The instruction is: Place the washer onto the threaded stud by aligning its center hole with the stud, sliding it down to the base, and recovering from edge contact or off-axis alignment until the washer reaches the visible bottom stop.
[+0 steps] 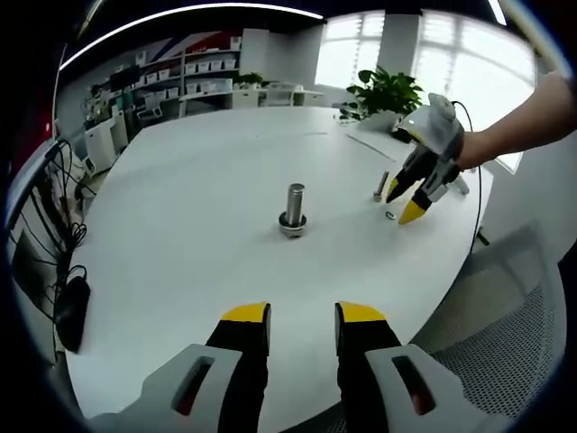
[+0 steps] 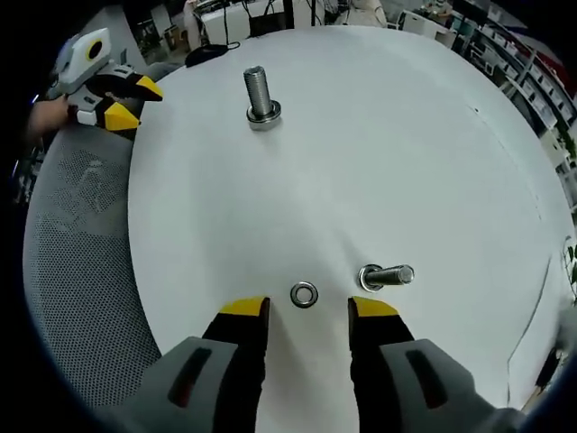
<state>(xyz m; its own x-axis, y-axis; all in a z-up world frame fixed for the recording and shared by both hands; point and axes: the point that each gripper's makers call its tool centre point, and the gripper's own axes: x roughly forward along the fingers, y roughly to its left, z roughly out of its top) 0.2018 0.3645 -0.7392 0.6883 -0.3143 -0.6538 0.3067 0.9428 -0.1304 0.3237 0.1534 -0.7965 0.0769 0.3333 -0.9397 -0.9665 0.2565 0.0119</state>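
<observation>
Right gripper [image 2: 305, 316] open and empty, washer [image 2: 304, 294] at 12 o'clock between its jaws; left gripper [image 1: 302, 316] open, empty, facing upright stud [image 1: 294, 209]

Two threaded studs [image 2: 261, 94] [image 2: 388, 276], one washer [image 2: 304, 294], one mesh chair [image 2: 77, 234], one potted plant [image 1: 386, 90].

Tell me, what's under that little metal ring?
The washer lies flat on the white table, between the open right gripper jaws. Through its hole only table shows. The table right beneath its metal rim is covered.
</observation>
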